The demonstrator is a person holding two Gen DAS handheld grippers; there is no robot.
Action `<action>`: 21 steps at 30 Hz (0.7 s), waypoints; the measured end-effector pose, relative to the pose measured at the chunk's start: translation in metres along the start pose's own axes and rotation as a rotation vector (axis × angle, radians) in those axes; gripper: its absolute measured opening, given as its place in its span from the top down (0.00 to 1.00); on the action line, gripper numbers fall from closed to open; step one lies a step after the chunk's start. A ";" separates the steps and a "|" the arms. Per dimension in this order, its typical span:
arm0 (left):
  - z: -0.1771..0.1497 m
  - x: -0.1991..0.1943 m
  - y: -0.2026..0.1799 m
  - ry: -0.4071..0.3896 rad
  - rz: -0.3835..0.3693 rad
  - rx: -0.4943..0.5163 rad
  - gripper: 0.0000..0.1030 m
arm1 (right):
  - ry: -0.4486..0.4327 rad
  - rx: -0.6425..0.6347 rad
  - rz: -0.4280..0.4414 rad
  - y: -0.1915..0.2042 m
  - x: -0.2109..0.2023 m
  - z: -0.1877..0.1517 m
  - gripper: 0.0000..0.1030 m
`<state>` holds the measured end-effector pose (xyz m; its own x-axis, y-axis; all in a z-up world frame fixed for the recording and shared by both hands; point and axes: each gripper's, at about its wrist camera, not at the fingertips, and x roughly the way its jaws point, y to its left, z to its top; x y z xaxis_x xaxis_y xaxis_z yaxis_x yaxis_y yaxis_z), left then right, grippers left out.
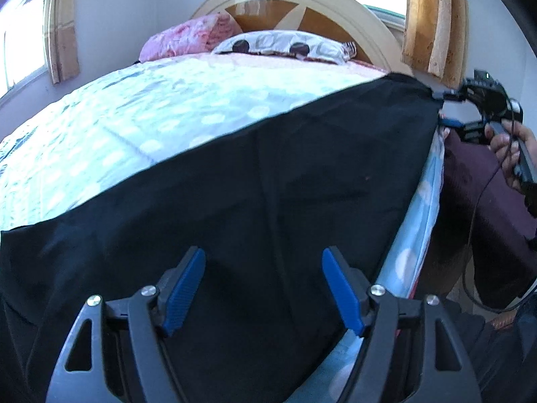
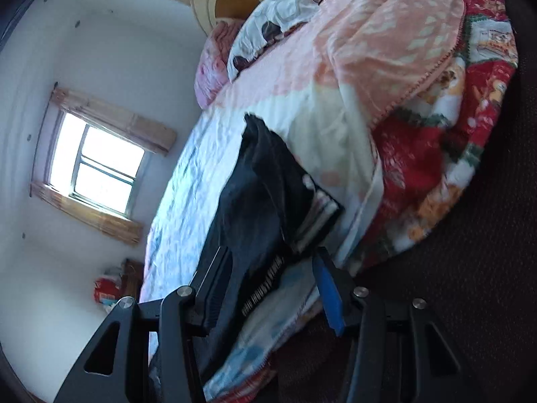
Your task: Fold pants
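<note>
The black pants point(image 1: 235, 184) lie spread along the near edge of the bed point(image 1: 134, 127), over the pale blue dotted cover. Your left gripper point(image 1: 263, 288) tilts down above them, its blue pads point(image 1: 183, 292) spread apart with nothing between. Your right gripper point(image 2: 268, 288) is rolled sideways at the far corner of the pants, its fingers parted with cloth lying between them, your hand point(image 1: 510, 154) wrapped round its handle.

Daylight is streaming from an overexposed window point(image 2: 97, 171) at nine o'clock; fisheye distortion is bending the edges, motion blur is softening the right view.
</note>
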<state>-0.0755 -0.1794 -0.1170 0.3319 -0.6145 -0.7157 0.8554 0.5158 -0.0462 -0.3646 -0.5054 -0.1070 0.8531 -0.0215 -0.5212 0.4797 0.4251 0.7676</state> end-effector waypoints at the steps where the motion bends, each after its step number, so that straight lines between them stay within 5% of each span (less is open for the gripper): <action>1: -0.001 0.001 -0.001 0.000 0.002 0.009 0.24 | -0.002 -0.006 0.009 0.001 0.000 0.001 0.50; 5: -0.002 0.003 -0.005 0.000 0.002 0.019 0.20 | -0.023 0.041 0.008 -0.010 0.010 0.004 0.52; 10: -0.004 0.002 -0.004 -0.001 -0.002 0.024 0.20 | -0.099 0.042 0.037 -0.011 -0.003 0.002 0.80; 21: -0.005 -0.018 0.010 -0.053 -0.009 -0.055 0.16 | -0.138 -0.195 0.042 0.058 -0.017 -0.005 0.88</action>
<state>-0.0748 -0.1605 -0.1082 0.3457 -0.6495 -0.6772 0.8362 0.5407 -0.0918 -0.3528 -0.4761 -0.0555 0.8980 -0.1180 -0.4238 0.4057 0.5945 0.6943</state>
